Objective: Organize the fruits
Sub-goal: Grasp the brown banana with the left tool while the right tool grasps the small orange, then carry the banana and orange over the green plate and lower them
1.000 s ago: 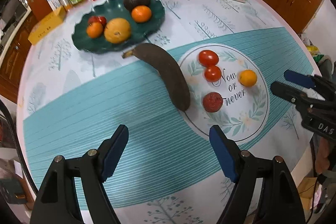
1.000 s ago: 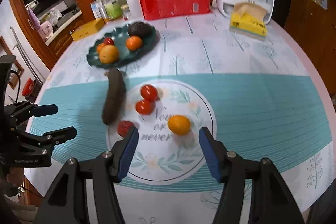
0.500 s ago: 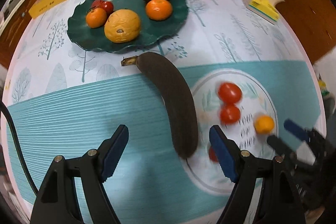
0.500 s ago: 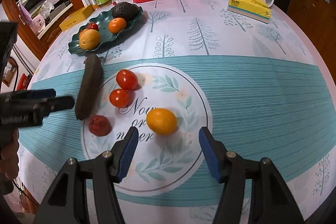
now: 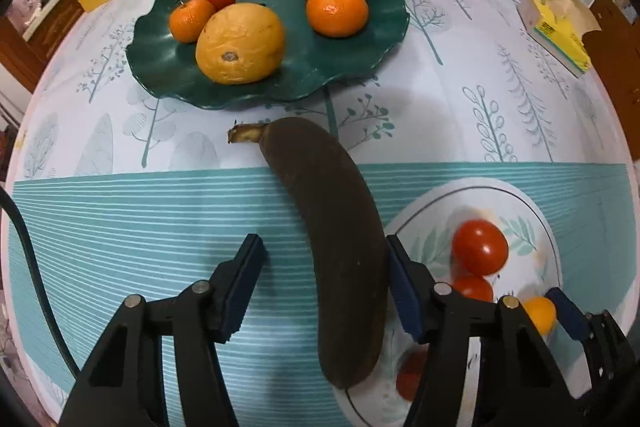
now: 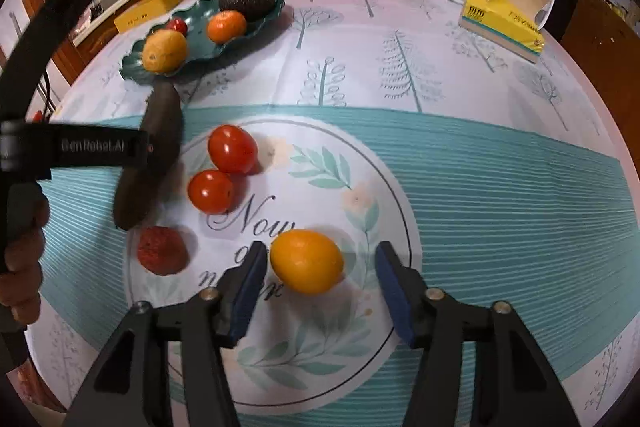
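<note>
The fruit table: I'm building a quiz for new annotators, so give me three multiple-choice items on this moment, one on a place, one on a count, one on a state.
1. Where does the dark banana lie?
A. on the green plate
B. on the tablecloth, between the fingers of the left gripper
C. inside the tissue box

2. How many red tomatoes sit in the printed circle near the banana?
A. two
B. four
C. none

3. What is the state of the right gripper?
A. shut on the yellow-orange fruit
B. open, with the yellow-orange fruit between its fingers
C. open, with nothing between its fingers

Answers: 1 B, the left gripper straddles the banana, short of the green plate. 2 A, one tomato and a second tomato. 3 B, a gap shows on the yellow-orange fruit's right side.
</note>
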{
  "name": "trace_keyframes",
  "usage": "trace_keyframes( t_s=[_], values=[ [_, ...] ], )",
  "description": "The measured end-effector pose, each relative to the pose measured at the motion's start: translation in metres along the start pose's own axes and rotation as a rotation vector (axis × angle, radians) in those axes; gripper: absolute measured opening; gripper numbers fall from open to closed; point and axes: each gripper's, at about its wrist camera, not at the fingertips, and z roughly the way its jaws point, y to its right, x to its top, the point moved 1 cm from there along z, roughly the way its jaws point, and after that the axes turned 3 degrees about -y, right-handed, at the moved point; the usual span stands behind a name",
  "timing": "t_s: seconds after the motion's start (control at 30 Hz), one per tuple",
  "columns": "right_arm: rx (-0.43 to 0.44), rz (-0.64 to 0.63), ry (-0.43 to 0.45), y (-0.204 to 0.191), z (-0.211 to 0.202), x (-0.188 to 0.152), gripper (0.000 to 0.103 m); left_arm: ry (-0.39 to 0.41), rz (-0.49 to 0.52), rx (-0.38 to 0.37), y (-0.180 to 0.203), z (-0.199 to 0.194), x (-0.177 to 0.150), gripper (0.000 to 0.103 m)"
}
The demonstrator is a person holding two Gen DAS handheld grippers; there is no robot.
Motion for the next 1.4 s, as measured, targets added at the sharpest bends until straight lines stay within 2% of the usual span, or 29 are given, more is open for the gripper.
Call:
trace_keyframes(
  t_s=[0.07,0.1,0.13,0.2,0.37,0.57,0.77,1.13,1.27,1.4],
  values=[
    [-0.036,-0.027,0.025,-0.004,0.000,-0.001,0.041,0.024,0.017,0.031,0.007,0.001,-0.001,0.055],
    [-0.047,-0.044,0.040,-0.007,0.000,-0.001,0.034,0.039,0.037,0.020,0.013,-0.001,-0.003,0.041],
    [-0.048,-0.052,0.041,-0.009,-0.001,-0.001,0.034,0.048,0.065,0.014,0.019,-0.002,-0.004,0.034],
    [-0.051,-0.059,0.045,-0.011,-0.002,-0.001,0.033,0.057,0.100,0.036,0.024,-0.003,-0.005,0.033],
    [-0.027,-0.045,0.035,-0.010,-0.003,-0.004,0.033,0.050,0.134,-0.007,0.016,-0.009,-0.016,0.032],
    [0.007,-0.048,0.037,-0.019,-0.012,-0.010,0.032,0.022,0.147,-0.134,-0.020,-0.026,-0.043,0.032],
    [0.019,-0.072,0.069,-0.036,-0.030,-0.011,0.032,0.029,0.150,-0.160,-0.043,-0.044,-0.067,0.032],
    [0.024,-0.152,0.149,-0.074,-0.072,0.001,0.032,0.159,0.203,-0.164,-0.060,-0.103,-0.073,0.032],
    [0.056,-0.151,0.185,-0.082,-0.092,0.021,0.032,0.225,0.230,-0.174,-0.062,-0.136,-0.063,0.032],
    [0.092,-0.140,0.229,-0.086,-0.120,0.055,0.032,0.257,0.280,-0.126,-0.061,-0.166,-0.043,0.032]
  ],
)
